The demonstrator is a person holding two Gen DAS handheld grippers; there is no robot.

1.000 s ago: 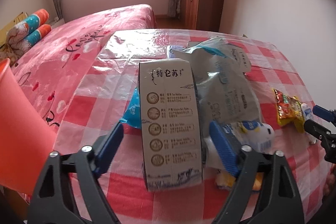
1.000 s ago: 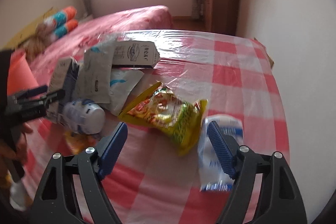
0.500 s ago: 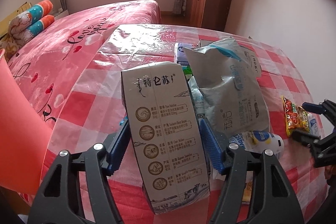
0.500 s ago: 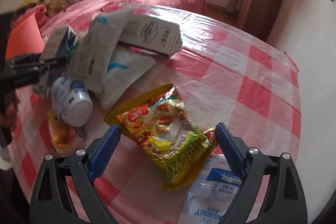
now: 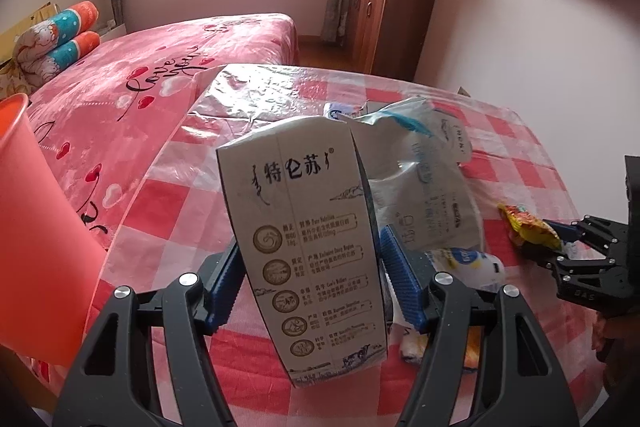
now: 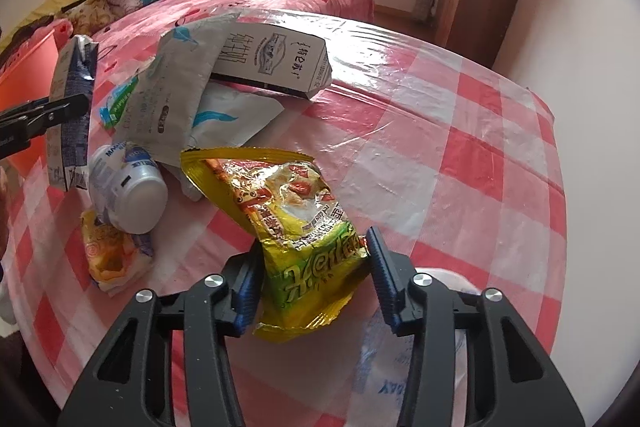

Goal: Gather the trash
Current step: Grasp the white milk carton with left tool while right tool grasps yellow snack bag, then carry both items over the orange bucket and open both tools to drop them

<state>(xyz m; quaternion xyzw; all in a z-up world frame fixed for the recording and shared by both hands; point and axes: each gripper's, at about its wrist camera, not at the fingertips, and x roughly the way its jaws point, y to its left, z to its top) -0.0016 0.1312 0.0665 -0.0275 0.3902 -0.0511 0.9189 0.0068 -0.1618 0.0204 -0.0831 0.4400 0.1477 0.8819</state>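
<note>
Trash in both fingers: left gripper point(image 5: 312, 291) clamps a grey-white milk carton point(image 5: 308, 227) upright for binning; right gripper point(image 6: 314, 277), closing, pinches a yellow crinkly snack wrapper point(image 6: 296, 227).

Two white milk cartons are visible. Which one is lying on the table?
The far carton, lying flat under the grey pouch. The other carton is upright, lifted between the left gripper's fingers.

We see bare checked cloth point(image 6: 460, 131) at right; the carton point(image 6: 276, 63) and wrappers point(image 6: 180, 87) crowd the upper left.
</note>
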